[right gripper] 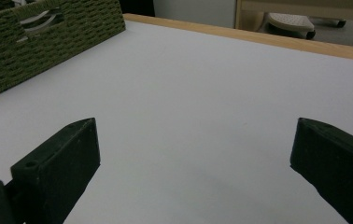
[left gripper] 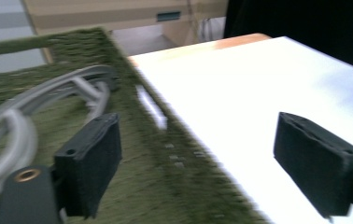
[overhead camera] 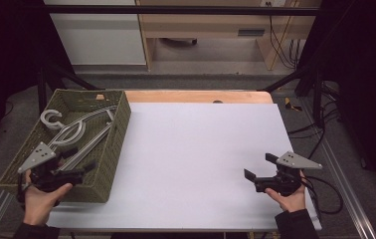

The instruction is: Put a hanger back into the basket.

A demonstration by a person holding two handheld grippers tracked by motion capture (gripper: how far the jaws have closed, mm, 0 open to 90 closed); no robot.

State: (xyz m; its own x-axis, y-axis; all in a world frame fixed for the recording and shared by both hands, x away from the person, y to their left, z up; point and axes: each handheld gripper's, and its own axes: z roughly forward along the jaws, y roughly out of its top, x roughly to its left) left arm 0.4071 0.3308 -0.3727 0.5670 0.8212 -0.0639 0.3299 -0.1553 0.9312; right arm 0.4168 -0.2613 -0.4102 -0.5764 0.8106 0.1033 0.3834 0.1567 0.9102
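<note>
A green woven basket [overhead camera: 121, 119] stands at the left of the white table [overhead camera: 196, 149] and holds several grey hangers [overhead camera: 71, 132]. My left gripper [overhead camera: 84, 169] hovers over the basket's near right corner, open, with nothing between its pads. In the left gripper view it [left gripper: 212, 158] straddles the basket's right wall [left gripper: 165, 140], with the hangers [left gripper: 20, 116] at left. My right gripper [overhead camera: 260, 167] is held low at the table's right side, open and empty, pointing left. In the right gripper view it [right gripper: 193, 158] faces bare table, with the basket [right gripper: 48, 42] far left.
A wooden strip [overhead camera: 196, 96] edges the table's far side. Beyond it stand a white cabinet [overhead camera: 96, 40] and wooden furniture [overhead camera: 211, 25]. Cables [overhead camera: 325, 194] trail off the right edge. A black frame bar [overhead camera: 176, 10] crosses overhead.
</note>
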